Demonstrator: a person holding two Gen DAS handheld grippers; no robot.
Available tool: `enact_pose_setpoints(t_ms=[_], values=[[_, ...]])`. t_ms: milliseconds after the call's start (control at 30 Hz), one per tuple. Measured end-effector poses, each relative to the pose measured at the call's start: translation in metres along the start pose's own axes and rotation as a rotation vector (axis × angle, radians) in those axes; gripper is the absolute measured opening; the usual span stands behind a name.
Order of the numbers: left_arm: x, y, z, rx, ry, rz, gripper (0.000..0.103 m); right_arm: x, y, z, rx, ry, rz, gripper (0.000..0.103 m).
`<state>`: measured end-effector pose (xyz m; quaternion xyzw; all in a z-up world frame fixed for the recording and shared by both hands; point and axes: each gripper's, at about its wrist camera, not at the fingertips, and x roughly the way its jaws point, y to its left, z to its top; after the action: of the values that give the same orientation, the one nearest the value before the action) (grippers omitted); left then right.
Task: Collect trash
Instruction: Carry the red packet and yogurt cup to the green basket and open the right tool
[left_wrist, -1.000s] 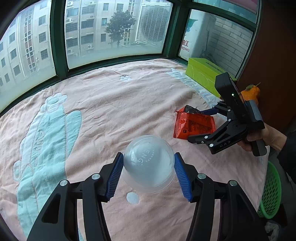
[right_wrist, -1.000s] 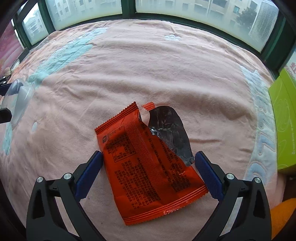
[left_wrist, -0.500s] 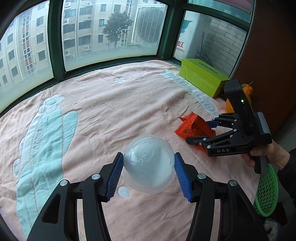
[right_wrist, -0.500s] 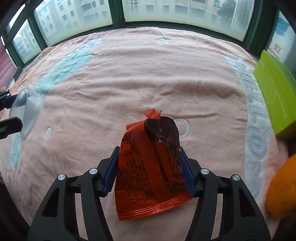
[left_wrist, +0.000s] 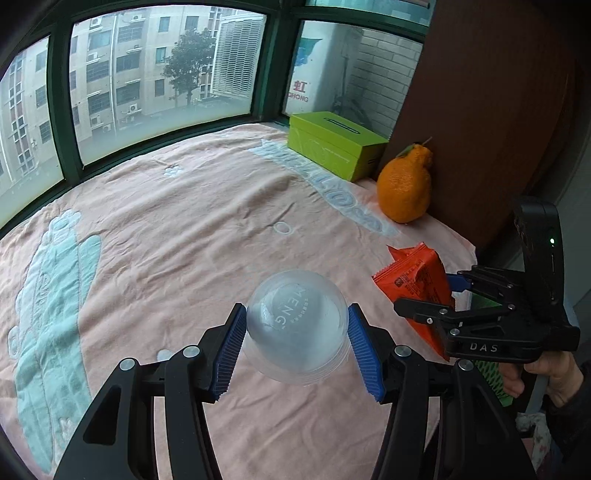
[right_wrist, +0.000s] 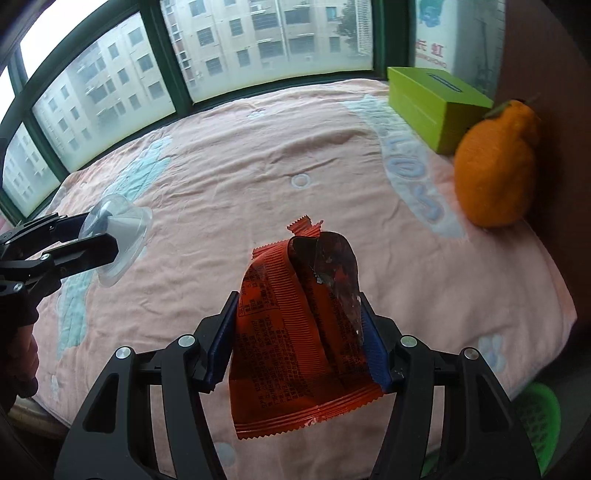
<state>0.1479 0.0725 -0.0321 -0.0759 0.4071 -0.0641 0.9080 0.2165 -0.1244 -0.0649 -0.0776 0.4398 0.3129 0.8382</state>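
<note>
Surroundings comprised a pink blanket (left_wrist: 192, 229) with pale blue figures, spread before green-framed windows (left_wrist: 166, 74). A lime-green box (left_wrist: 334, 144) stood at the far right corner against the window, and an orange citrus fruit (left_wrist: 406, 188) stood just beside it, next to a brown panel (left_wrist: 491, 110). Neither lay between the grippers and the blanket's near edge.

A green mesh basket (right_wrist: 537, 417) sat below the blanket's right edge, partly hidden behind the right gripper's frame; its contents could not be made out.

The left gripper (left_wrist: 297, 339) was clenched on a clear plastic dome lid (left_wrist: 297, 328), a blue pad pressing each flank, the dome facing the camera and lifted off the blanket. From the right wrist view the same lid (right_wrist: 118, 240) appeared at the far left, held tilted.

The right gripper (right_wrist: 299, 343) had just been closing and was grasping the orange snack wrapper (right_wrist: 291, 332), which was squeezed into a fold between the pads, its torn silver-lined top pointing away and its sealed bottom hanging toward the camera. In the left wrist view the wrapper (left_wrist: 415, 280) hung clear of the blanket at its right edge, seemingly above the basket, though that view was obstructed. A hand (left_wrist: 546, 373) in a dark sleeve gripped the right gripper's handle, the tool angled downward.
</note>
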Motion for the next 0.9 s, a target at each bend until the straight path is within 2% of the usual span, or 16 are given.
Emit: enact_pose_setpoints(t_ms=[167,367,500,733,833,900], values=[[-0.004,-0.039,-0.003,0.056,-0.002,-0.054,0.054,-0.040,-0.031,-0.045,0.124,-0.024,-0.079,0.061],[-0.002,-0.090,-0.004,0.114,0.010,-0.121,0.054,-0.078,-0.088,-0.099,0.274,-0.015,-0.191,0.062],[0.005,-0.121,-0.006,0.136,0.032,-0.161,0.054,-0.092,-0.126,-0.132,0.362,0.014,-0.275,0.063],[0.017,-0.170,-0.013,0.198,0.062,-0.203,0.054,-0.106,-0.170,-0.180,0.478,0.042,-0.357,0.067],[0.021,-0.187,-0.016,0.225,0.071,-0.217,0.054,-0.108,-0.182,-0.193,0.506,0.043,-0.383,0.076],[0.023,-0.198,-0.016,0.241,0.077,-0.225,0.054,-0.112,-0.187,-0.199,0.520,0.042,-0.407,0.078]])
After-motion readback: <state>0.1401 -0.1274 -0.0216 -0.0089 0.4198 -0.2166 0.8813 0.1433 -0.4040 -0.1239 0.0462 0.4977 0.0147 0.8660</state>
